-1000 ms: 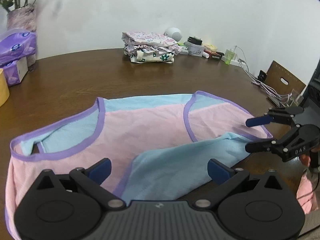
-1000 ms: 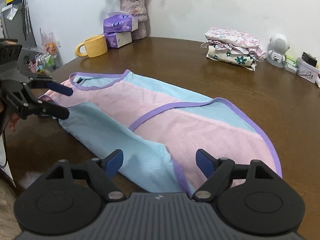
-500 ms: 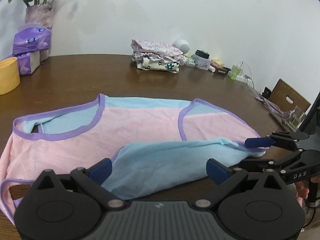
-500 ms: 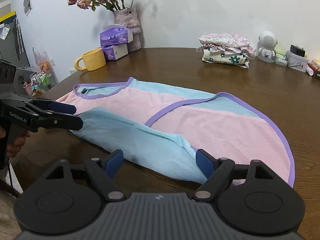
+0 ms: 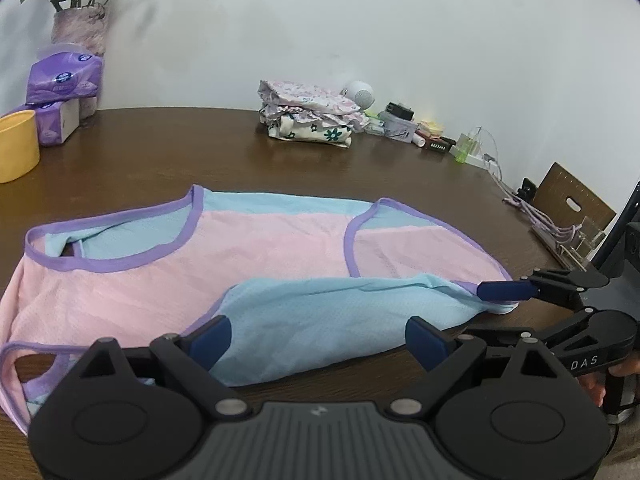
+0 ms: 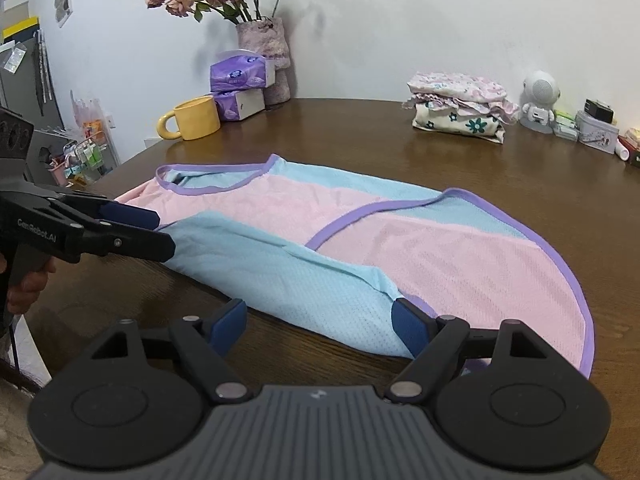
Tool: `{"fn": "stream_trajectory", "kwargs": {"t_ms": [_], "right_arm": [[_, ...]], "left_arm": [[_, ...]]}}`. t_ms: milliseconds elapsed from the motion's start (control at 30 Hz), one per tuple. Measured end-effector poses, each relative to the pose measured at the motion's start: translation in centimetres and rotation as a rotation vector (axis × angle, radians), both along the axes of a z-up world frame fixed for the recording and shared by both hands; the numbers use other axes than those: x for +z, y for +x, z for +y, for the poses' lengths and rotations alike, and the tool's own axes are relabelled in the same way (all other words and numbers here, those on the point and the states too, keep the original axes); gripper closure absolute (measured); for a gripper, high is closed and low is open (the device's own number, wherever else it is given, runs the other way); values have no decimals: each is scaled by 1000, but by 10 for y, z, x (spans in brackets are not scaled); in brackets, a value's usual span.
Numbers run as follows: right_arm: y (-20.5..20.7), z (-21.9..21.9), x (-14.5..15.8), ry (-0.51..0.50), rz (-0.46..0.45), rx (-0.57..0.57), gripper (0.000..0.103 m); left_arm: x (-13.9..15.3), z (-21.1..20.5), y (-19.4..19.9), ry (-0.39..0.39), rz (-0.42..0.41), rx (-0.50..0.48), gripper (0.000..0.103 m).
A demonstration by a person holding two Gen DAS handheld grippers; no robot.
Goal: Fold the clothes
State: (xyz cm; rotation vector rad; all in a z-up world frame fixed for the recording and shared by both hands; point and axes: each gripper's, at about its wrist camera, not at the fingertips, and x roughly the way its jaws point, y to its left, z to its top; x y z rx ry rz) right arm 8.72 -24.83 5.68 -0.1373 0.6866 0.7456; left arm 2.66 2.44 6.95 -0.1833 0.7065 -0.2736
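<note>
The left gripper (image 5: 318,338) stood with its jaws wide and closing slightly, the blue folded flap of the garment (image 5: 280,248) lying between them but unpressed. The right gripper (image 6: 322,322) also stood wide apart, one pad at the flap's corner, nothing clamped. The pink, blue and purple-trimmed garment lay spread on the brown table (image 6: 500,168), its near edge folded over. A stack of folded clothes (image 6: 460,112) sat well apart near the wall.
</note>
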Motion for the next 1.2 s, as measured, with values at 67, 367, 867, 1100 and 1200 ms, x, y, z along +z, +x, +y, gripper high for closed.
{"fn": "stream_trajectory", "kwargs": {"t_ms": [67, 367, 867, 1100, 1200], "right_arm": [[-1, -1, 0, 4, 1, -3, 22], [-1, -1, -1, 15, 4, -6, 15], [-22, 4, 8, -22, -140, -133, 0], [-22, 5, 2, -40, -105, -131, 0], [-22, 7, -1, -32, -79, -124, 0]], "left_arm": [[0, 1, 1, 7, -2, 6, 10], [0, -1, -1, 27, -34, 53, 0], [4, 4, -10, 28, -96, 114, 1], [3, 4, -11, 18, -82, 148, 1], [3, 3, -14, 3, -99, 140, 1]]}}
